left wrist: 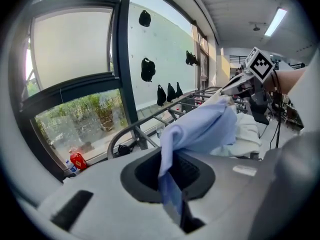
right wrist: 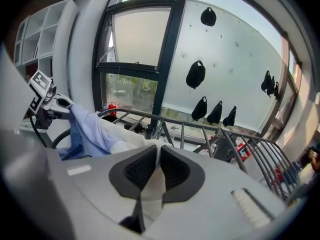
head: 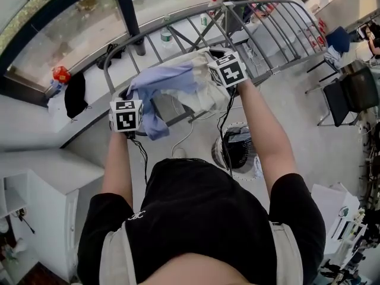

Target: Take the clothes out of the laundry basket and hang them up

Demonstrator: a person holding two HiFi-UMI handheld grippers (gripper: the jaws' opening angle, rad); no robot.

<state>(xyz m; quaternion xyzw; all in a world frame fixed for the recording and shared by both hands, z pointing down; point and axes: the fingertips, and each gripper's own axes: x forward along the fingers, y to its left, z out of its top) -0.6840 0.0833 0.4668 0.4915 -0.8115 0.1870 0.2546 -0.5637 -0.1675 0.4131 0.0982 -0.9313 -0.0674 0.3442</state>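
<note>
Left tool [left wrist: 169, 171] clamped on light blue part of garment [head: 172, 79]. Right tool [right wrist: 154, 176] clamped on cream part. Garment bunched between both tools, above near end of drying rack [head: 270, 25].

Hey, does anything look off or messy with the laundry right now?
Only the blue and cream cloth. It is pinched at one end by the left gripper and at the other by the right gripper, and it hangs bunched and twisted at the drying rack rather than spread out. Nothing looks spilled or damaged.
</note>
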